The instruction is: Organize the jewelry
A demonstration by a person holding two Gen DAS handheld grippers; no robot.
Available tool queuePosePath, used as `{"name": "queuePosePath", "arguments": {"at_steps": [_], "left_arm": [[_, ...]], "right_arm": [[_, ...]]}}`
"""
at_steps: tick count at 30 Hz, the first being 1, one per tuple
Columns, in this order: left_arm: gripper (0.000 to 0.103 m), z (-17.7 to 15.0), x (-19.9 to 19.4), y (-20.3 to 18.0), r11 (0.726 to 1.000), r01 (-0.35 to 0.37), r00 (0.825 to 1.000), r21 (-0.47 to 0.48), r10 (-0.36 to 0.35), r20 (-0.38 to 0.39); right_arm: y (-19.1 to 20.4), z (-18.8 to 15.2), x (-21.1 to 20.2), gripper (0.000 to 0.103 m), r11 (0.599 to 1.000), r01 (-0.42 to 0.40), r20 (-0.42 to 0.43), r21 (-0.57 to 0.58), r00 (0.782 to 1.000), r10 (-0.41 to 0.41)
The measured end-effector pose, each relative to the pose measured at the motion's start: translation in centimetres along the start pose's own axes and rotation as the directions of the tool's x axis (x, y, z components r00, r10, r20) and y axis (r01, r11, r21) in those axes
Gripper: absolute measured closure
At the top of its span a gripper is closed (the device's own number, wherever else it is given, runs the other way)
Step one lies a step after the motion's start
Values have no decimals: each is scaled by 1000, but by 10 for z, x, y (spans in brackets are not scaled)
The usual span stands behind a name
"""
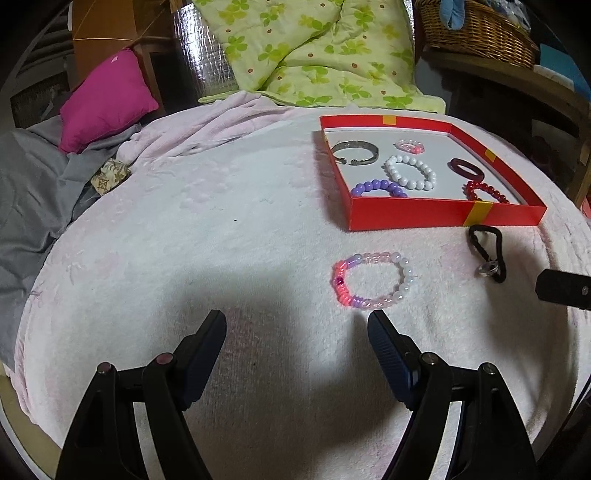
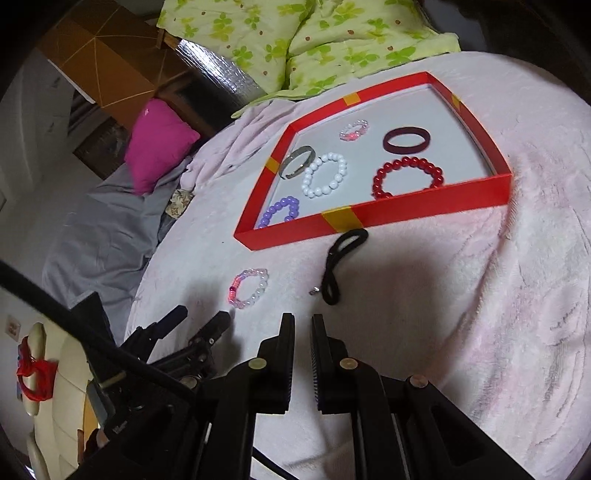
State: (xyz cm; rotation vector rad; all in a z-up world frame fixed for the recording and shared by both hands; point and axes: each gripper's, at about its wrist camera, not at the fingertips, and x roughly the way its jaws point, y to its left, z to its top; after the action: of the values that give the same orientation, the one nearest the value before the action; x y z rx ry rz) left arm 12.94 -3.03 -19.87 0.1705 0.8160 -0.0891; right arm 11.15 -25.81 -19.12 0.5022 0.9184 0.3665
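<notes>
A pink, lilac and white bead bracelet lies on the pale blanket just beyond my left gripper, which stands open and empty. To its right lies a black hair tie with a small metal ring. Behind both sits a red box holding a silver bangle, a white bead bracelet, a purple one, a red one, a maroon band and a small pink bead ring. My right gripper is shut on nothing, just short of the hair tie.
The pale pink blanket covers a rounded surface. A green clover quilt lies behind the box. A magenta pillow and grey sheet are at the left. A wicker basket stands at the back right.
</notes>
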Motion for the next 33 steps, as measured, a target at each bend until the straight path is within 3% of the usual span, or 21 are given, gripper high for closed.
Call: {"name": "queuePosePath", "arguments": {"at_steps": [10, 15, 19, 23, 24, 25, 27, 30, 33], "left_arm": [[24, 2, -2, -2, 999, 38, 999, -11, -38, -4], [24, 4, 0, -4, 999, 53, 999, -9, -53, -10], [24, 7, 2, -6, 996, 86, 996, -23, -86, -17], [24, 13, 5, -6, 993, 110, 994, -43, -111, -17], [24, 14, 6, -7, 992, 116, 993, -45, -117, -18], [24, 15, 7, -8, 992, 120, 992, -45, -121, -19], [24, 16, 8, -11, 991, 128, 992, -35, -129, -19], [24, 16, 9, -16, 991, 132, 991, -7, -132, -17], [24, 17, 11, -18, 990, 138, 990, 2, -138, -21]], "right_arm": [[-6, 10, -1, 90, 996, 36, 55, 83, 998, -40], [-2, 16, 13, 83, 993, 68, 47, 92, 996, -73], [-8, 22, 22, 56, 985, 120, 46, 125, 991, -127], [-6, 25, 29, 56, 985, 132, 55, 107, 989, -139], [-4, 25, 32, 59, 985, 142, 55, 94, 988, -147], [-2, 25, 35, 71, 984, 165, 58, 73, 984, -170], [2, 25, 42, 85, 978, 204, 48, 40, 977, -206], [4, 24, 43, 93, 974, 226, 55, 18, 973, -226], [3, 22, 35, 93, 975, 221, 65, 9, 973, -222]]}}
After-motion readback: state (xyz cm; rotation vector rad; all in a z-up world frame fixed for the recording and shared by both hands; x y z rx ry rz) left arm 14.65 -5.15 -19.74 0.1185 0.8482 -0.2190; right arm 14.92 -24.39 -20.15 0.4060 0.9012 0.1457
